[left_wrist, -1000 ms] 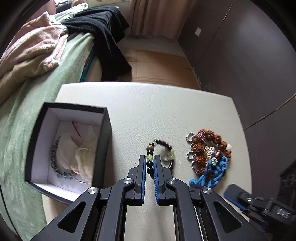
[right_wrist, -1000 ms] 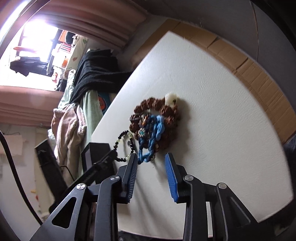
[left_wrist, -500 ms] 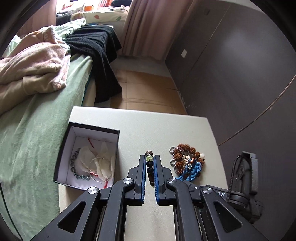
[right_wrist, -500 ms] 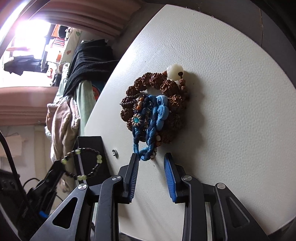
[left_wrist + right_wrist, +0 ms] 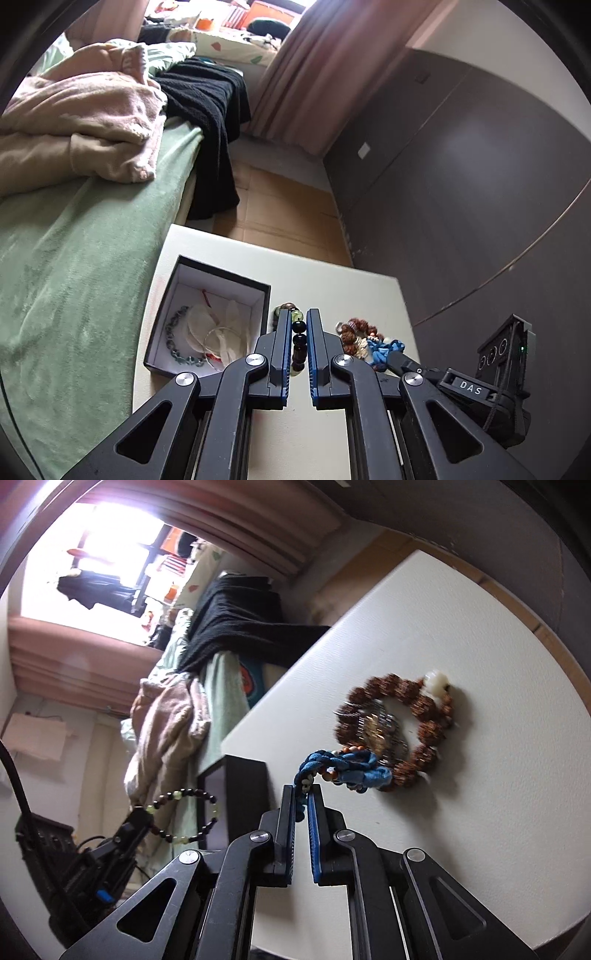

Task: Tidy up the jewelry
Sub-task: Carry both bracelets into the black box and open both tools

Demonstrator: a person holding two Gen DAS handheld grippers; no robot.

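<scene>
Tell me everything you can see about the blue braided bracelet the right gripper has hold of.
The blue braided bracelet looks like twisted blue cord or fabric, with small white and reddish-brown beads worked into it. The right gripper, whose jaws have just been closing, is shut on its near loop and that end is pulled up toward the camera. The far end still lies against the brown seed-bead bracelet and a silver chain piece on the white tabletop. Motion blur hides finer detail.
</scene>
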